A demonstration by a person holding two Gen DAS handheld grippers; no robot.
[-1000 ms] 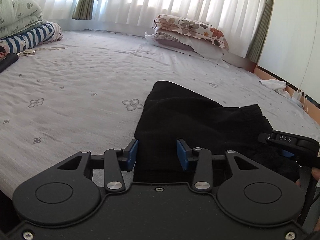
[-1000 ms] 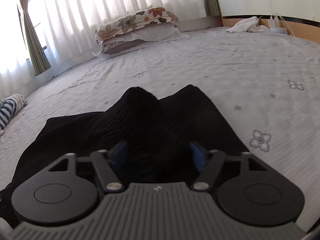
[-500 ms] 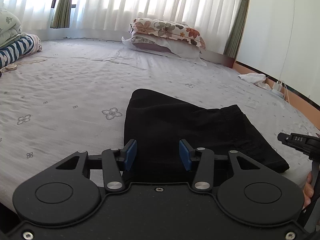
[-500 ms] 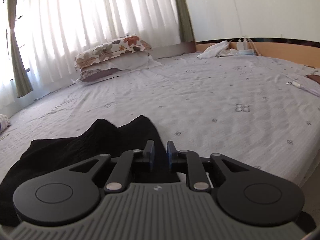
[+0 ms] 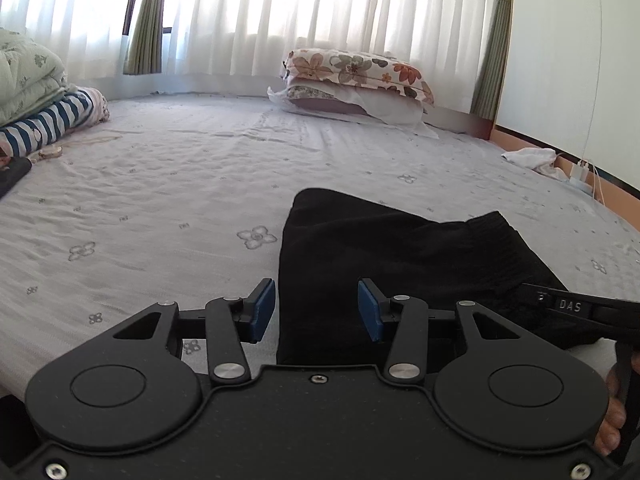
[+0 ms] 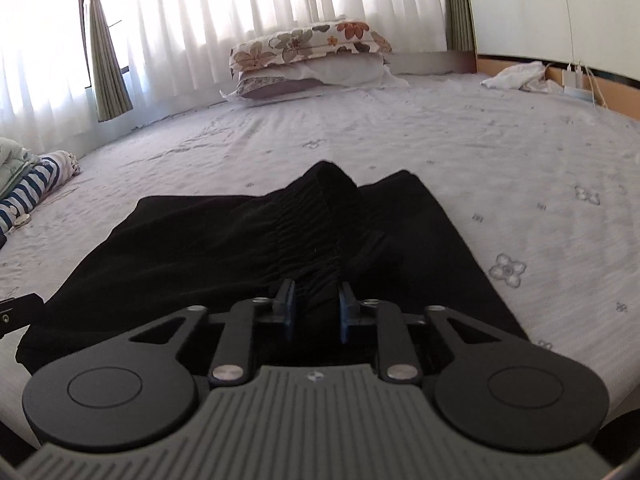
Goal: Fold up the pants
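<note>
A big bed (image 5: 168, 184) with a pale sheet dotted with little flowers fills both views; it reaches back to white curtains (image 5: 320, 12) where bright light comes in. The black pants (image 6: 192, 248) lie on the near part of the bed, folded into a dark block; in the right wrist view the stretchy waistband (image 6: 316, 224) is bunched up into a hump in the middle. At the far side of the bed sits a stack of pillows (image 5: 356, 80), the top one with orange and grey flowers; on the left edge lies a pile of bedding with a blue and white striped roll (image 5: 52, 124); a white cloth (image 6: 516, 76) is crumpled by the far right edge.

The left gripper (image 5: 316, 310) hangs over the near left edge of the pants; its blue pads (image 5: 262, 308) stand apart, one over the sheet and one over the black cloth, and they do not press on anything. The right gripper (image 6: 316, 308) is closing its jaws on the bunched waistband; the cloth sits between the two blue pads, which look like they squeeze it from both sides. In the left wrist view the side of the right gripper pokes in at the right edge, and under it a person's hand (image 5: 612, 420) shows a little.
</note>
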